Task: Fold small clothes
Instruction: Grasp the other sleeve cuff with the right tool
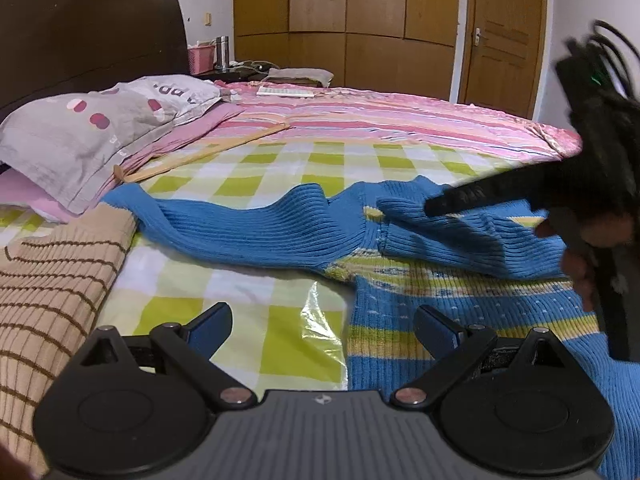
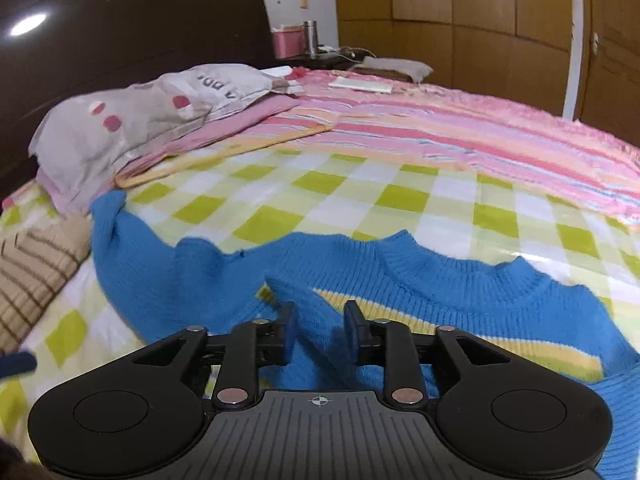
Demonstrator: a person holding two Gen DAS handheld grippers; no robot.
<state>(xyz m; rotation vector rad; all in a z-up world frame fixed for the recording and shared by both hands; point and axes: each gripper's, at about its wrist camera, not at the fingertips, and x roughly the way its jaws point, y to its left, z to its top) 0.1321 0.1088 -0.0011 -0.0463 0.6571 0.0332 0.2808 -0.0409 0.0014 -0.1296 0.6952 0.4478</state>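
- My left gripper [image 1: 323, 330] hangs with its fingers spread wide and released, nothing between them; below the gap lies the green-checked sheet [image 1: 248, 168] and the hem edge of the blue sweater [image 1: 460, 320].
- Only my left view shows a shiny bit of clear plastic [image 1: 320, 320] on the sheet, just beside the sweater's left edge.
- At far left in both views sits a beige striped garment [image 1: 52, 276], its edge meeting the tip of the sweater's outstretched sleeve [image 1: 248, 232].
- The sweater lies flat on the bed, its other sleeve folded in across the chest.
- My left view catches my right gripper [image 1: 452, 200] from the side, blurred, over that folded sleeve, with my hand [image 1: 580, 268] on its handle.
- My right view shows what the left cannot: my right gripper [image 2: 319, 322] has its fingers [image 2: 354, 320] partly apart, blue knit lying between them, the pads not clearly pressing it, so released.
- That view also shows the sweater's round collar [image 2: 460, 280], facing the far side of the bed.
- Behind, a grey pillow [image 1: 92, 128] and a pink striped quilt [image 1: 400, 120].
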